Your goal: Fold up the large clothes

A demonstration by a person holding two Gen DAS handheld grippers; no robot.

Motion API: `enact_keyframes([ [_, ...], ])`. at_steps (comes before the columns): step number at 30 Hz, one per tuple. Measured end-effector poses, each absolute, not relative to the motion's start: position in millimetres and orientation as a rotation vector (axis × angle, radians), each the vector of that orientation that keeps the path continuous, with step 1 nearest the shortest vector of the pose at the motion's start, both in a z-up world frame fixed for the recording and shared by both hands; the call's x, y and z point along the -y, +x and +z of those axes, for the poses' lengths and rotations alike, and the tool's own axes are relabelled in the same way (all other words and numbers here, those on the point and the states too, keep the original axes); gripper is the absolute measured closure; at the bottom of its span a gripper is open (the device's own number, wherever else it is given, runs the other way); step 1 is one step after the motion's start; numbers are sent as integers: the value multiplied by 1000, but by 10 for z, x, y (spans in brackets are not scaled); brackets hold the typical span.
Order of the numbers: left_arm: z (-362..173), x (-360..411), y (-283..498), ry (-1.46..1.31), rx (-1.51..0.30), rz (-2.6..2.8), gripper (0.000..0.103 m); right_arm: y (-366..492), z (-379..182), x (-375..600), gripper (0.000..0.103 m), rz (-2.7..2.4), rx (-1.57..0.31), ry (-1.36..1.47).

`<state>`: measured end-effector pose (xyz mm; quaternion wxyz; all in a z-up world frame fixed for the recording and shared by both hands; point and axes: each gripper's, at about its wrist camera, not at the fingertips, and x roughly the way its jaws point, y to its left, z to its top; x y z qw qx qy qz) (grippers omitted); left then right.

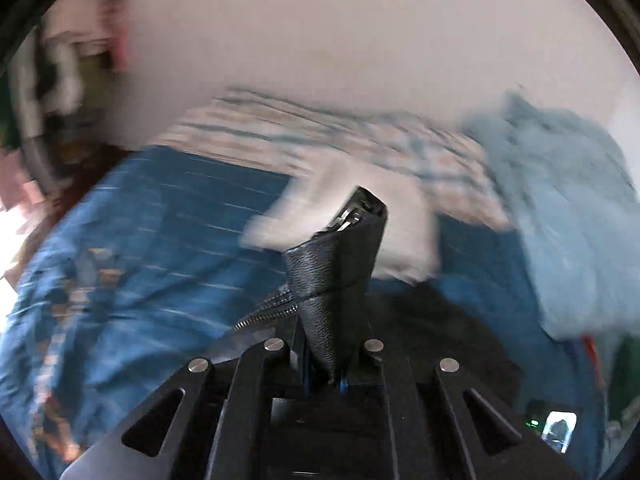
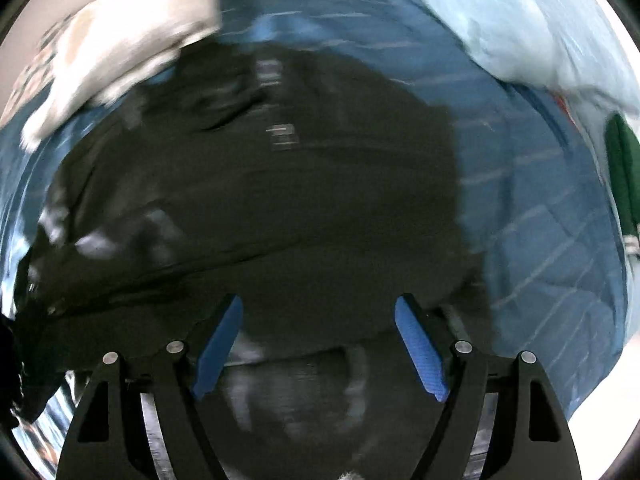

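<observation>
Two grippers in view. Left wrist view: the left gripper tilts downward over a bed with a blue cover, its fingers clamped tight on a fold of the black jacket, zipper teeth showing beside the grip. Right wrist view: the right gripper points steeply down, fingers wide apart and empty, above the jacket's body spread on the cover. A pale blue garment lies beyond.

blue bedsheet under white cloth, lt-blue blanket.
</observation>
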<state>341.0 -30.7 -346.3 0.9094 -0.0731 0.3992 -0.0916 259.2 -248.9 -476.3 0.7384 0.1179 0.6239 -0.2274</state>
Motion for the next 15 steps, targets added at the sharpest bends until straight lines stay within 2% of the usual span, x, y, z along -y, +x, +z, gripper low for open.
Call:
enact_keyframes([
  [8, -4161, 2049, 3395, -38, -1059, -471, 97, 1994, -4744, 3638, 23, -668, -1379, 370],
  [13, -4620, 2342, 3325, 39, -1245, -447, 92, 1706, -4812, 4069, 23, -644, -1410, 489],
  [14, -4642, 2318, 3309, 35, -1257, -450, 84, 1661, -4814, 4119, 23, -634, -1412, 513],
  [15, -4629, 2252, 3289, 15, -1263, -456, 58, 1636, -4817, 4157, 23, -622, -1412, 535],
])
